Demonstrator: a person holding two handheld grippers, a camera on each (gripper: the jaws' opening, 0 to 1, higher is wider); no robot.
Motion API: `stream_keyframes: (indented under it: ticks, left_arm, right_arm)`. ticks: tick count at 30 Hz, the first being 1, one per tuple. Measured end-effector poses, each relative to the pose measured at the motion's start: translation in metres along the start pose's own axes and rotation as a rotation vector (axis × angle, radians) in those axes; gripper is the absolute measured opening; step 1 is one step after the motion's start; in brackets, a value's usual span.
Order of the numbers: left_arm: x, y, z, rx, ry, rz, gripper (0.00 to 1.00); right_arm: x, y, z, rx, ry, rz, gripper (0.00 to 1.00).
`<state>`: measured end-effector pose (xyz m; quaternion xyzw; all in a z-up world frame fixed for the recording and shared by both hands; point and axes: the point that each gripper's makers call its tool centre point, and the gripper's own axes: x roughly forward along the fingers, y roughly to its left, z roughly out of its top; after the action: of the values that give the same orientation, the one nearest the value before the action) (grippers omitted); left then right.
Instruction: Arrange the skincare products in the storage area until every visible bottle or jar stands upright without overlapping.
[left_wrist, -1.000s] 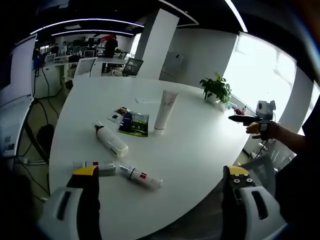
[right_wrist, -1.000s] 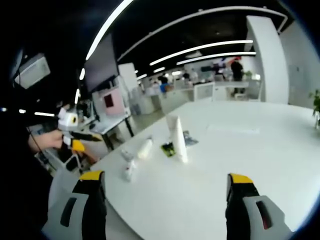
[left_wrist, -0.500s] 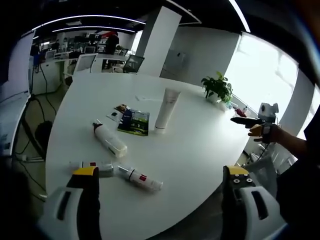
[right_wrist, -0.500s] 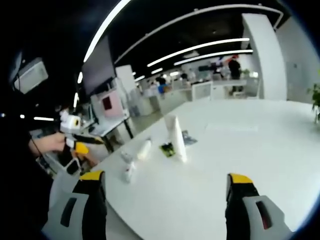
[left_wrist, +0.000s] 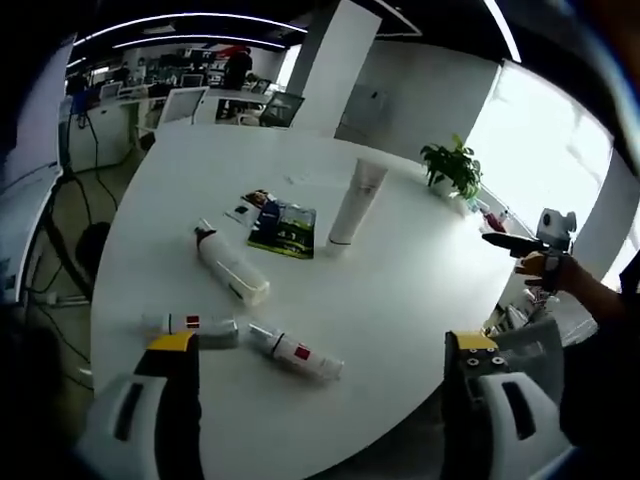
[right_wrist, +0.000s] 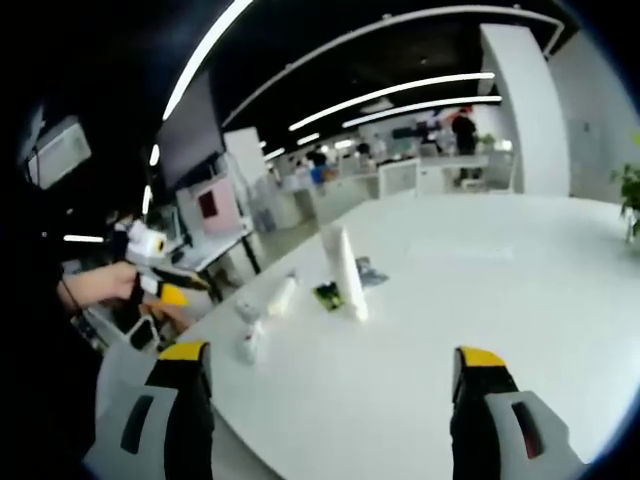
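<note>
A tall white tube (left_wrist: 358, 200) stands upright on its cap on the round white table (left_wrist: 420, 290). Three products lie flat nearer me: a white bottle (left_wrist: 232, 268), a small red-labelled tube (left_wrist: 190, 326) and a red-labelled bottle (left_wrist: 297, 352). My left gripper (left_wrist: 321, 342) is open and empty, hovering above the table's near edge. In the right gripper view the upright tube (right_wrist: 345, 272) and the lying white bottle (right_wrist: 280, 297) sit far ahead of my right gripper (right_wrist: 332, 353), which is open and empty. The right gripper (left_wrist: 525, 243) is held off the table's right side.
A green booklet (left_wrist: 285, 218) and a small card (left_wrist: 243, 210) lie behind the lying bottle. A potted plant (left_wrist: 455, 168) stands at the far right of the table. Office desks and chairs (left_wrist: 180, 105) stand beyond. The left gripper (right_wrist: 150, 270) is held by a hand past the table's left edge.
The left gripper's camera has tilted and moved in slightly, so the table looks a little nearer. The products have not moved. Both grippers remain open.
</note>
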<state>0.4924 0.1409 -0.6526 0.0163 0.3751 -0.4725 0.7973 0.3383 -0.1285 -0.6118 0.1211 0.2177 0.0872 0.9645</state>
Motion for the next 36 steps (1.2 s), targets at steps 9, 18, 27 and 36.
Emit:
stream_keyframes:
  ticks: [9,18,27,36]
  left_arm:
    - [0.015,0.012,0.011,-0.020,0.014,0.033,0.94]
    - [0.036,0.016,0.016,-0.030,0.041,0.040,0.94]
    - [0.056,0.028,0.017,-0.071,0.069,0.077,0.90]
    - [0.076,0.046,0.024,-0.129,0.081,0.110,0.89]
  right_arm:
    - [0.002,-0.005,-0.005,0.012,0.008,-0.006,0.98]
    - [0.003,-0.006,-0.007,0.027,0.011,-0.013,0.98]
    - [0.002,-0.007,-0.009,0.039,0.012,-0.020,0.98]
    - [0.002,-0.008,-0.015,0.053,0.019,-0.028,0.97]
